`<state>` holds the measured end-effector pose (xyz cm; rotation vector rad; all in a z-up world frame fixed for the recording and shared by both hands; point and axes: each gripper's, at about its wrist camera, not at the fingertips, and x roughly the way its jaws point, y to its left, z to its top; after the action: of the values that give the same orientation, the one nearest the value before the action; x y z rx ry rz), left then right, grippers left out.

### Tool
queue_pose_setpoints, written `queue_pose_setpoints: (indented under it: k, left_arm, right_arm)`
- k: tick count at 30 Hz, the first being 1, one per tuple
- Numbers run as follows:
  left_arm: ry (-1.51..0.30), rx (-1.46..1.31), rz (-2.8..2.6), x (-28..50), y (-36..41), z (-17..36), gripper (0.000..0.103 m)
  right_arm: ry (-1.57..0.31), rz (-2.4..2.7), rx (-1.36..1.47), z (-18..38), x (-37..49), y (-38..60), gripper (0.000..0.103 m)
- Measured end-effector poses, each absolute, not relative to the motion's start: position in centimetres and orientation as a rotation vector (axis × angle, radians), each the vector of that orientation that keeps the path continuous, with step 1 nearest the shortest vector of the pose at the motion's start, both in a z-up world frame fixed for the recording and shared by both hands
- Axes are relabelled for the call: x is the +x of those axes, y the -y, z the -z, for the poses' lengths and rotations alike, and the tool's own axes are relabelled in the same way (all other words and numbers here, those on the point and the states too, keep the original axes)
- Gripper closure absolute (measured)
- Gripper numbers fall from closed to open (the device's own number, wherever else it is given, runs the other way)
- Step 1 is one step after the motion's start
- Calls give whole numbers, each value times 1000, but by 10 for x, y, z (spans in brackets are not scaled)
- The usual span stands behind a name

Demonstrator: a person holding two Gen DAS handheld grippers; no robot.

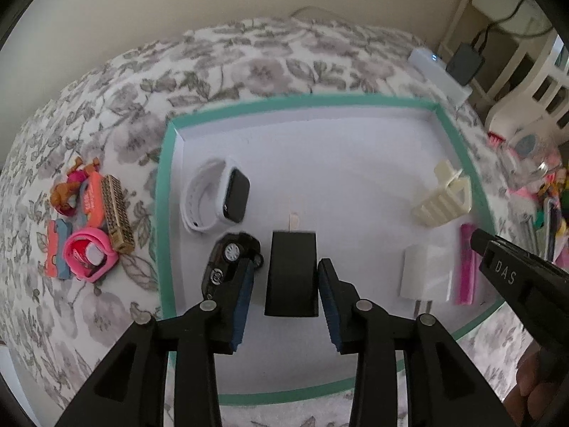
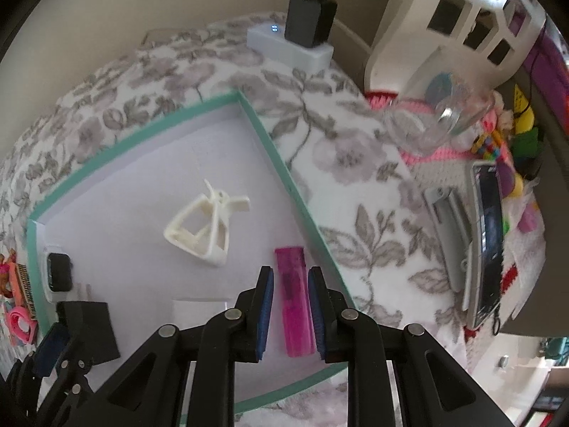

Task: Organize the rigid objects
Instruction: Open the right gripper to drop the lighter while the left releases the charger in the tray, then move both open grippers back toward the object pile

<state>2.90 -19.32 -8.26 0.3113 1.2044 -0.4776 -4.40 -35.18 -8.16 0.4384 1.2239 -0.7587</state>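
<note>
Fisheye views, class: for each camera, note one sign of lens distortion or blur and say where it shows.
Left wrist view: the tray's green rim bows into a curve, and the clutter at the right edge smears. Right wrist view: the glass jar is blurred, dark lens corners frame the picture, and the pink lighter between the open fingers stays fairly sharp.

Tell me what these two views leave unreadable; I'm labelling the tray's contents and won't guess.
- Toy car: left wrist view, its right side hidden behind the left claw.
- White charger: right wrist view, mostly covered by the right claw.
- Display digits on the white box: too small.
- Pink lighter: left view, blurred.
</note>
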Motion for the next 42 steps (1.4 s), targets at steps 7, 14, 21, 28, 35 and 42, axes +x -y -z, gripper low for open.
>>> queue_pose_setpoints:
  k: [7, 14, 21, 28, 35, 42]
  left_arm:
    - [-1131, 264, 451, 36, 185, 58, 64]
    - [-1103, 226, 375, 48, 171, 50, 39]
    - [-1145, 202, 220, 64, 144, 55, 30]
    - [-1184, 125, 124, 79, 115, 60, 16]
    - [-1207, 66, 32, 94, 83, 61, 5]
    - [-1236, -19, -45, 111, 41, 65, 5]
  right_arm:
    - [-1148, 721, 442, 55, -39, 339, 80]
    - [-1143, 614, 434, 54, -23, 318, 80]
    - [-1129, 549, 397, 50, -11, 294, 62]
    - [-1128, 480, 385, 51, 0, 273, 42]
    - [-1119, 450, 371, 51, 7, 256, 28]
    - [-1123, 408, 373, 55, 16, 242, 20]
